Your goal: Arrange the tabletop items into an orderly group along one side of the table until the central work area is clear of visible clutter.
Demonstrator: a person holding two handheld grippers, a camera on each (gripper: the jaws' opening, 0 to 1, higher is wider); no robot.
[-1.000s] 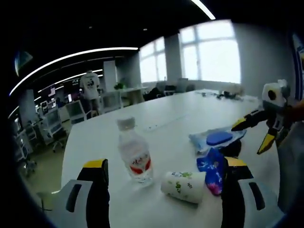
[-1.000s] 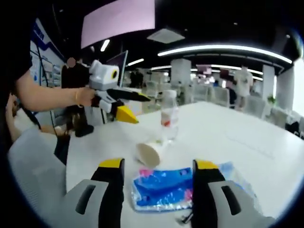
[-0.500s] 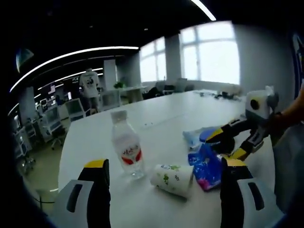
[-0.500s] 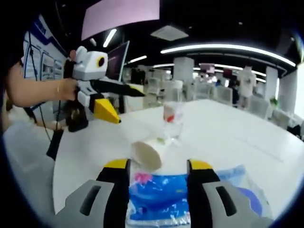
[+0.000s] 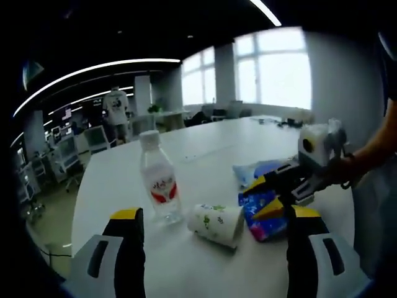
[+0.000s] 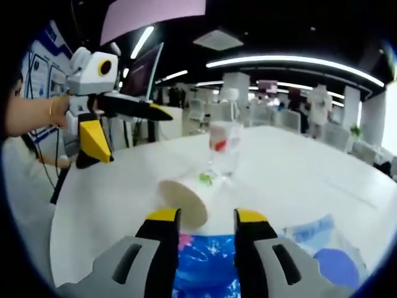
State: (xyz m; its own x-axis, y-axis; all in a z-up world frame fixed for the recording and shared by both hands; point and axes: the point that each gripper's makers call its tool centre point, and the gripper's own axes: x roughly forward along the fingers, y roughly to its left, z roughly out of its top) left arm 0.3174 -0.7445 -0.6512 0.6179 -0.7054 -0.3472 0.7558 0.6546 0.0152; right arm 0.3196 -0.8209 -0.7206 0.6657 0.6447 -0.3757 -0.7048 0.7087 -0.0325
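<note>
On a broad white table [image 5: 211,155] in an open-plan office, a small cluster of clutter sits near the curved near edge: a clear water bottle [image 5: 158,180] with a white cap and red label stands upright, a paper cup [image 5: 215,225] printed with green leaves lies on its side just beside it, and a blue snack packet [image 5: 263,211] lies flat just right of the cup, with a second blue-and-clear wrapper [image 5: 255,169] beyond it. In the left gripper view, the left gripper [image 5: 211,245] hangs above the tabletop with its yellow-tipped jaws spread wide and nothing between them, the bottle and cup framed in the gap. The right gripper [image 5: 276,192], held in a hand [image 5: 338,177] coming in from the right, reaches down to the blue snack packet, its jaws set close together around the packet's upper edge; whether they pinch it cannot be told. In the right gripper view those jaws stand narrow over the packet's blue film [image 6: 208,261], with the cup's open mouth [image 6: 181,200] just ahead and the bottle [image 6: 223,144] behind it. Past the bottle the tabletop runs bare and wide toward the windows, while the table's rounded edge falls away on the left to floor and distant desks.
</note>
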